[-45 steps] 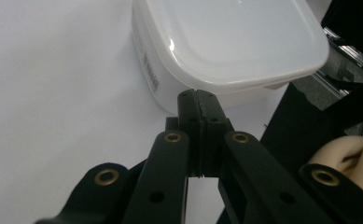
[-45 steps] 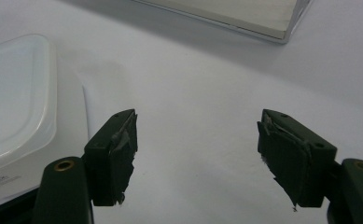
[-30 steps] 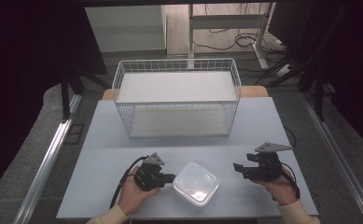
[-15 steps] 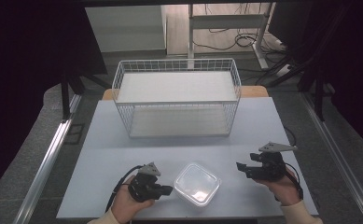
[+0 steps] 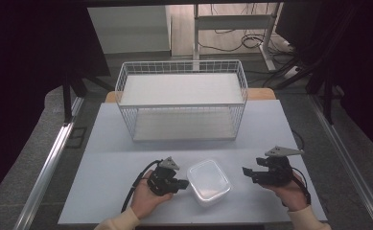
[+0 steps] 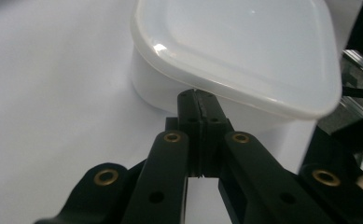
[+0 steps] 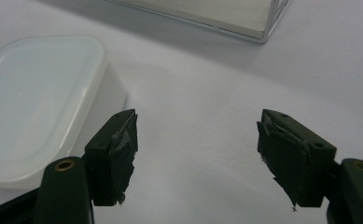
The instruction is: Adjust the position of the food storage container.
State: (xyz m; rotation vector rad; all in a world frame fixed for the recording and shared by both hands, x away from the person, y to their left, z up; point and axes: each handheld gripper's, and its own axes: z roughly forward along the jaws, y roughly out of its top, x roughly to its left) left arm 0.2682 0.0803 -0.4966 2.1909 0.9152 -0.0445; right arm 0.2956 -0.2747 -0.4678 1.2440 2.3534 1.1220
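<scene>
Left gripper (image 5: 183, 184) was closed, empty, tips touching lidded white container (image 5: 209, 181) at its 9 o'clock; right gripper (image 5: 247, 174) gaped wide, empty, at 3 o'clock; no readable labels

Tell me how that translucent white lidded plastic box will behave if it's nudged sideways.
The translucent white lidded plastic box looks empty, so probably light. Low and flat-bottomed on the smooth pale table, it should slide, not tip. The shut left hand-held gripper meets it just under the lid rim, so the lid might lift.
</scene>
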